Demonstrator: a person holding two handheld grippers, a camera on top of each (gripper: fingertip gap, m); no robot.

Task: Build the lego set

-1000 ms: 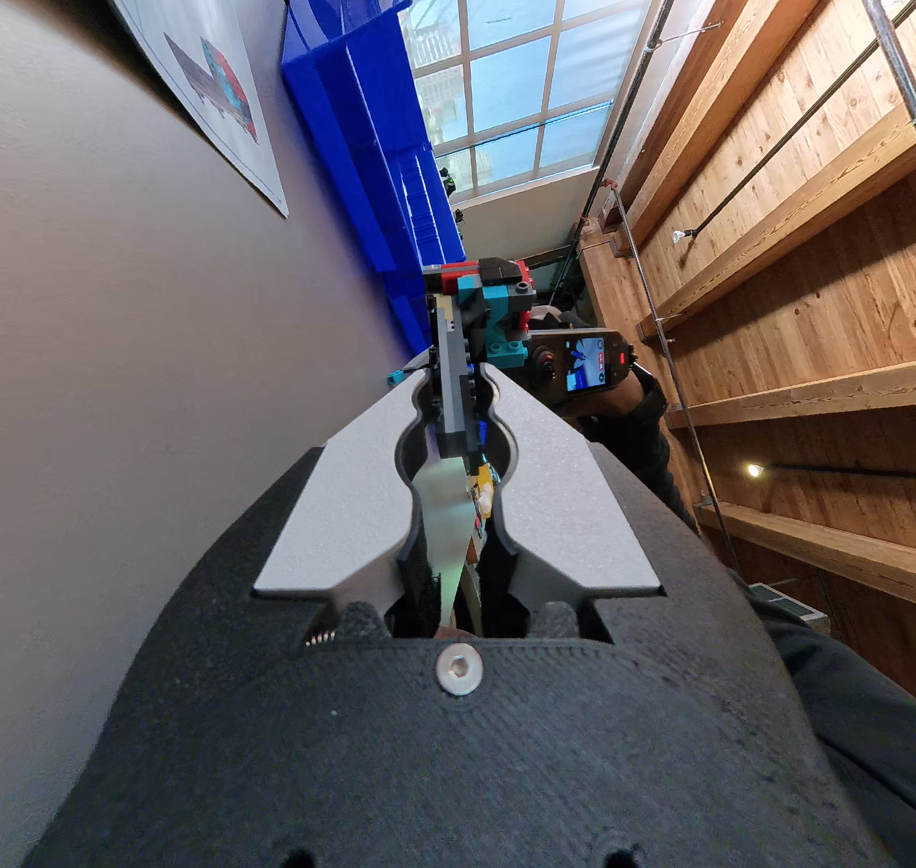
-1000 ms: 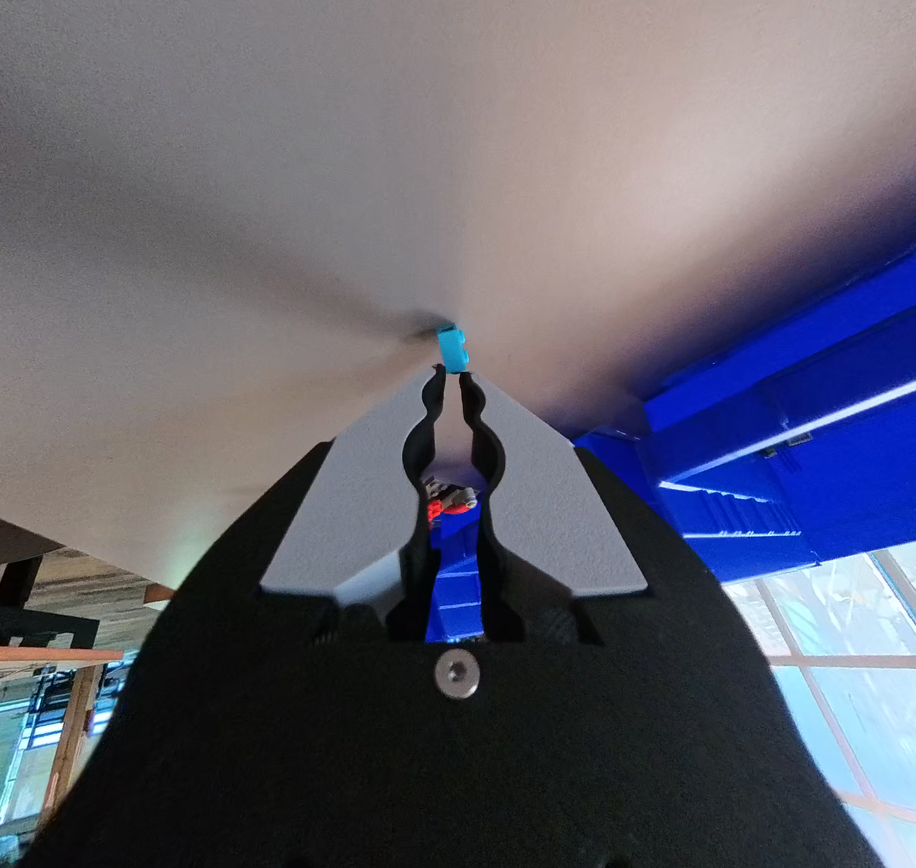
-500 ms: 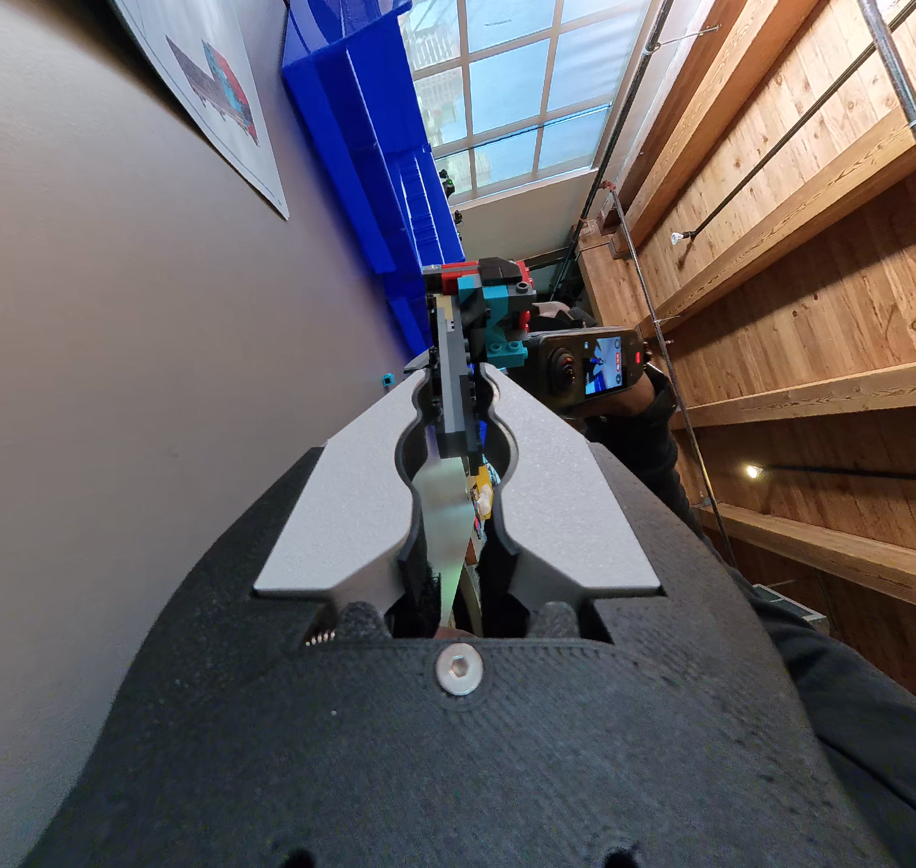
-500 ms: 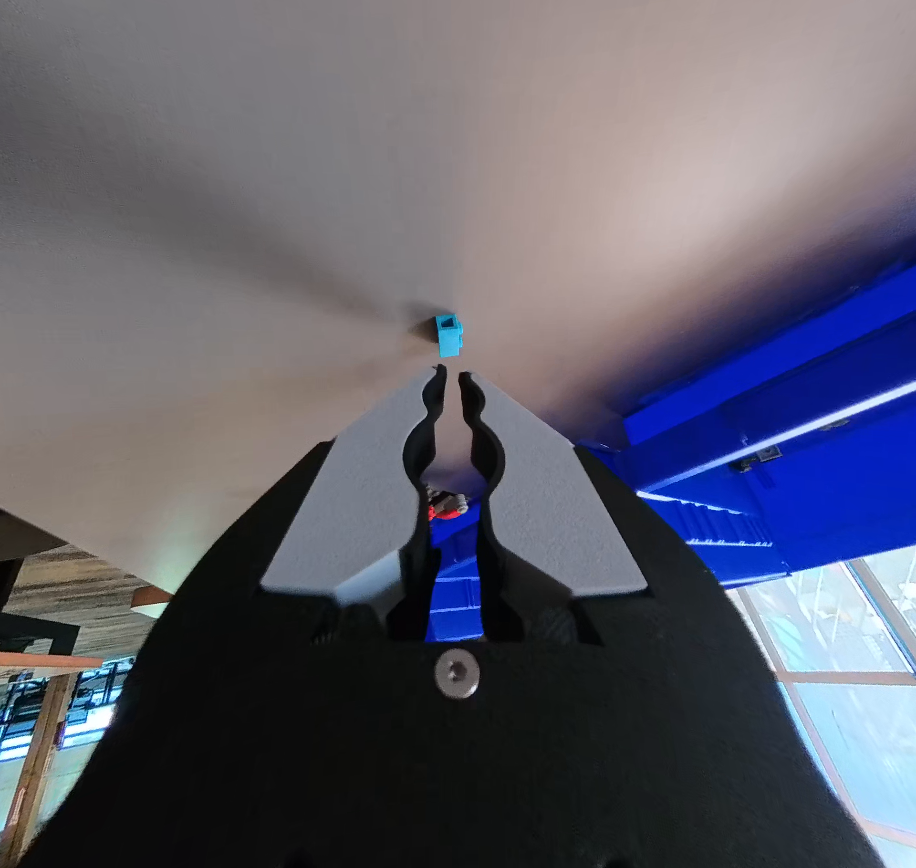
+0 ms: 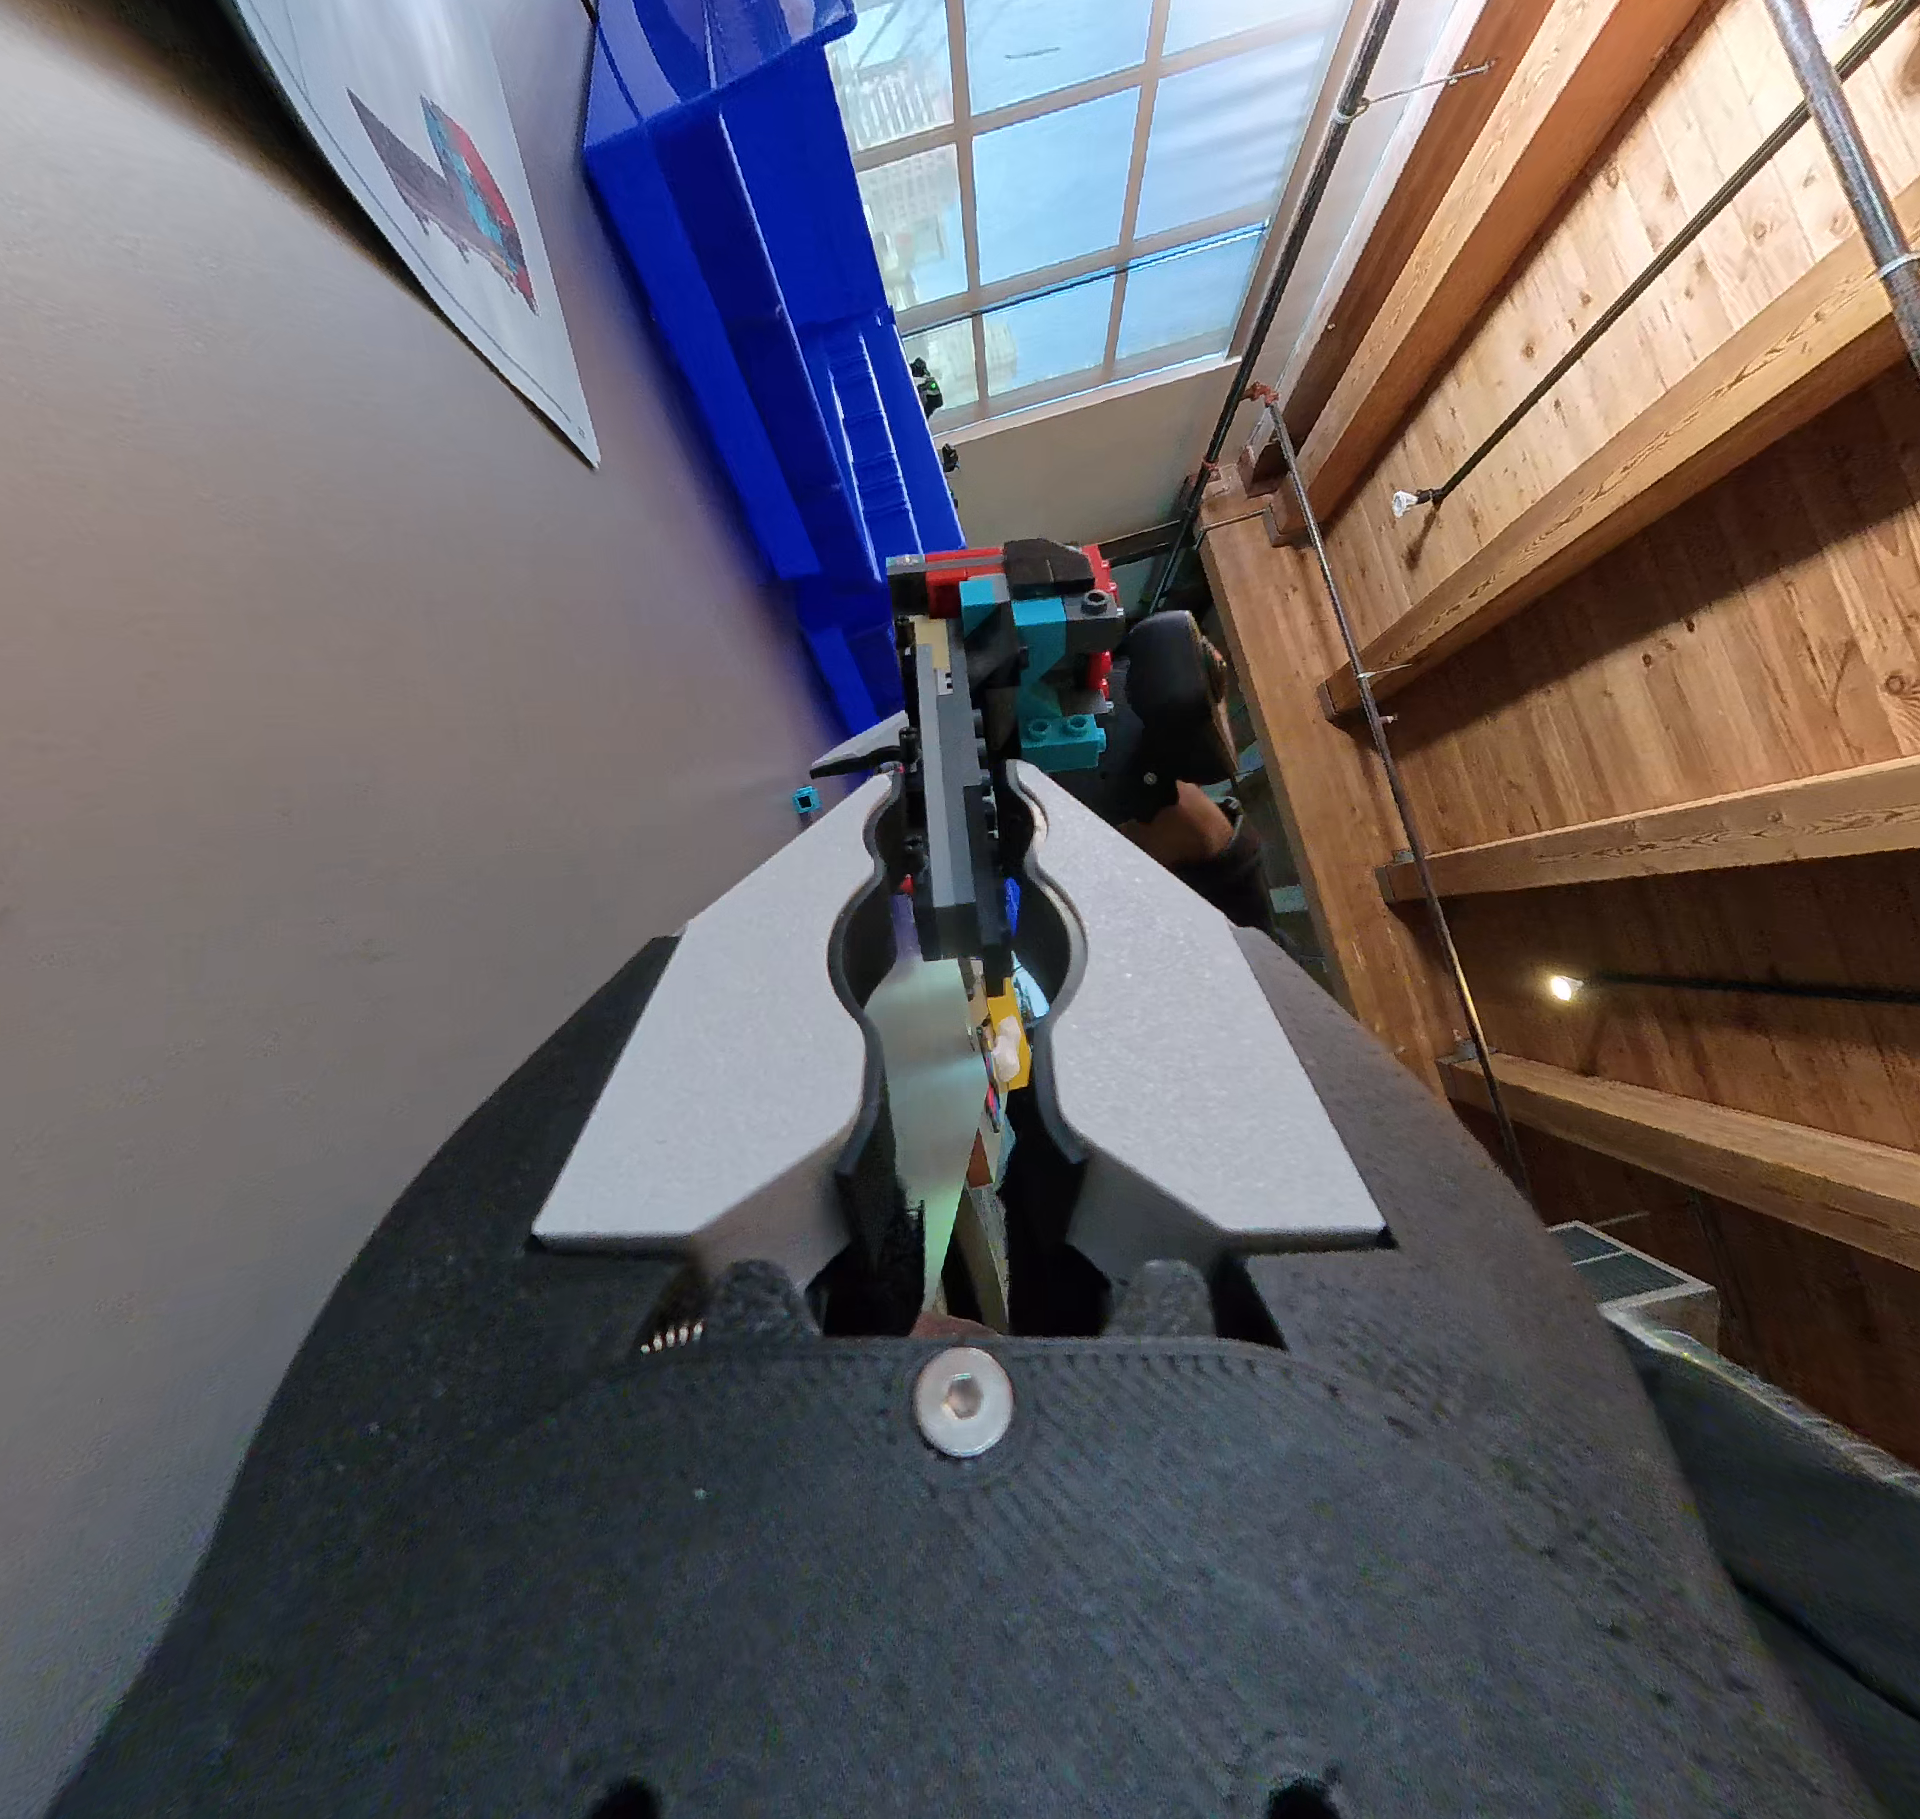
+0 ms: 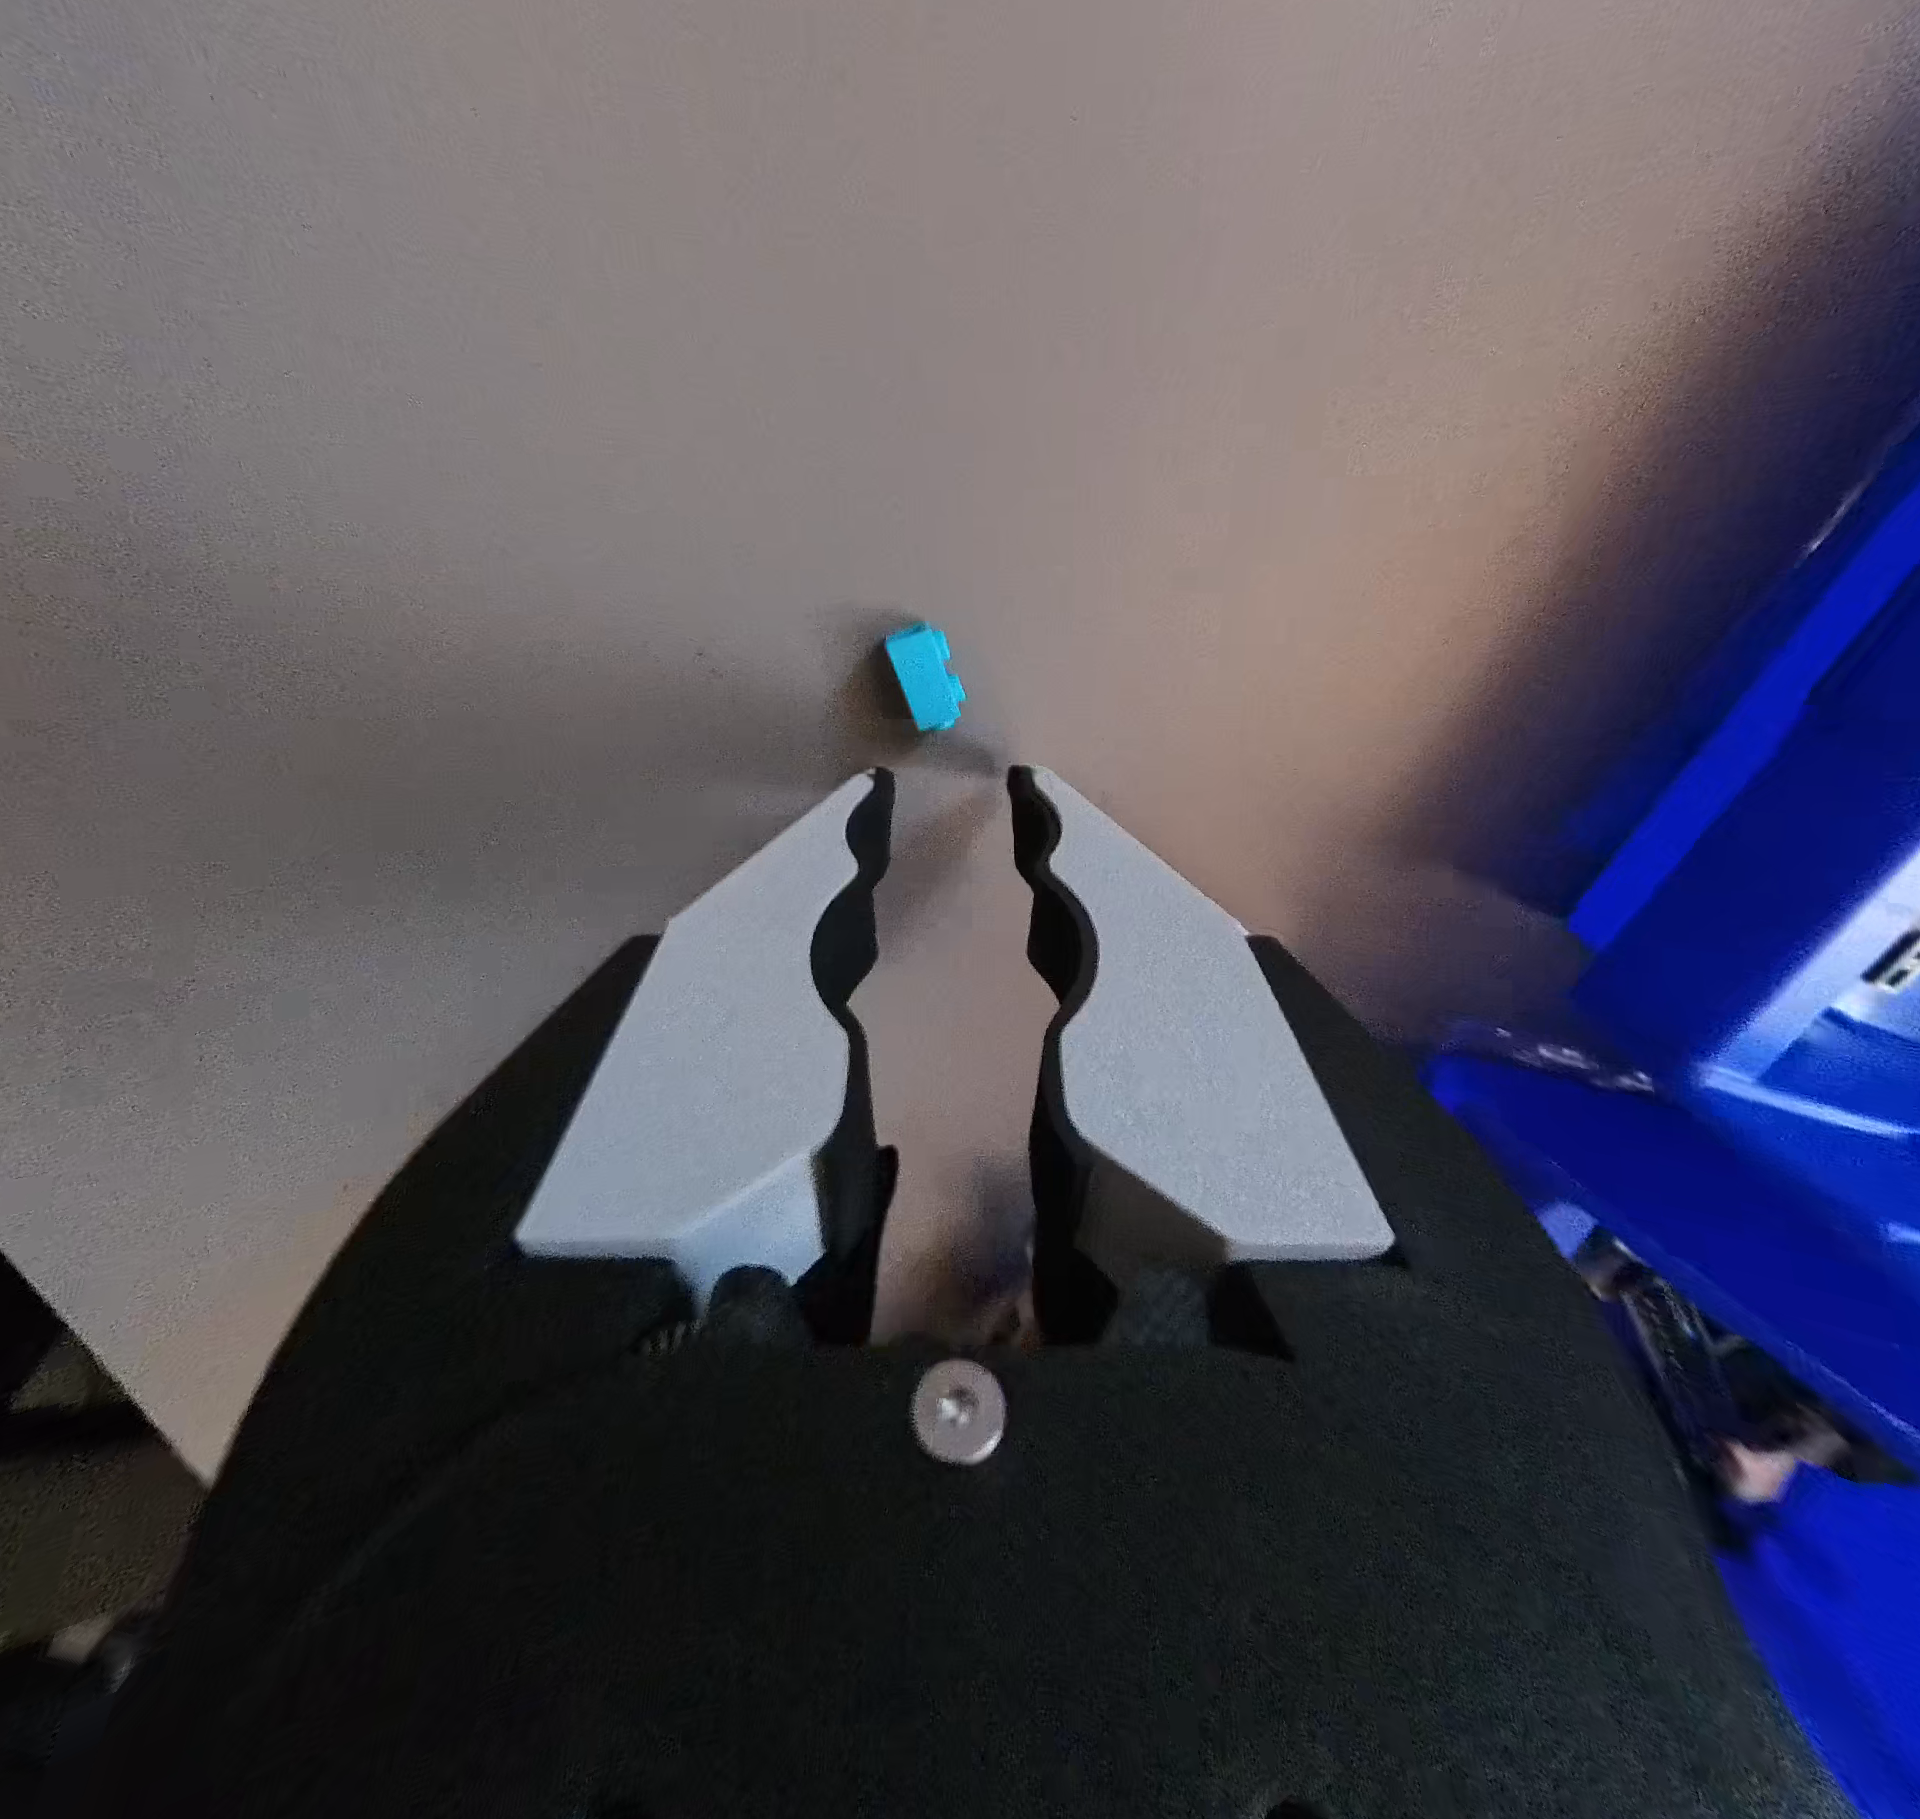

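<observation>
My left gripper (image 5: 954,782) is shut on the dark grey baseplate of a partly built lego model (image 5: 961,751), held on edge beside the table; red, teal and black bricks sit at its far end. A small light blue brick (image 6: 925,678) lies on the grey table (image 6: 520,367), just beyond my right gripper (image 6: 948,777), whose jaws stand a little open and empty. The same brick shows in the left wrist view (image 5: 801,801), close to the model. The right gripper's dark body (image 5: 1174,720) shows behind the model.
Blue plastic bins (image 5: 748,242) stand along the table's far side and also show in the right wrist view (image 6: 1766,938). A printed instruction sheet (image 5: 416,138) lies on the table. Windows and a wooden ceiling are behind. The left gripper's tips are roughly 25 cm from the right gripper's.
My right gripper let go of the light blue brick, opened wider and drew back; the brick now lies tilted on the table. My left gripper still holds the model, barely moved.
</observation>
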